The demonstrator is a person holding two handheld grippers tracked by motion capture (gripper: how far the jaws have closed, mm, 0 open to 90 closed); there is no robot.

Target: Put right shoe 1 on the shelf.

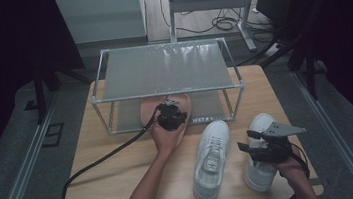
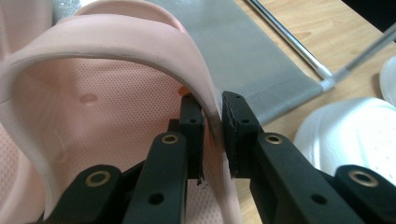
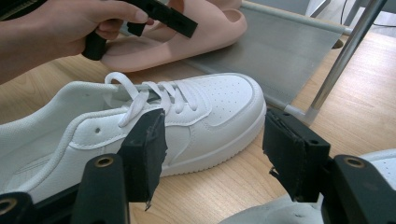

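The left hand-held gripper (image 2: 212, 135) has its 2 jaws nearly together around the strap of the pink slipper (image 2: 116, 93), which lies at the rack's lower shelf (image 2: 261, 60). The right hand-held gripper (image 3: 212, 154) stands wide apart, empty, above a white sneaker (image 3: 187, 116) on the surface (image 3: 224, 186).

The high view is dim and slightly soft; the surroundings are lost in near-black, and only the table (image 1: 124, 186) is moderately lit from above. Weak, diffuse shadows are cast beside the sneakers (image 1: 212, 160). The two gripper views are brighter and evenly lit. In the left gripper view, the slide (image 2: 107, 93) is sharp while the jaw bases are blurred (close range). Straight rack (image 3: 348, 51) tubes are bowed near the frame edges.
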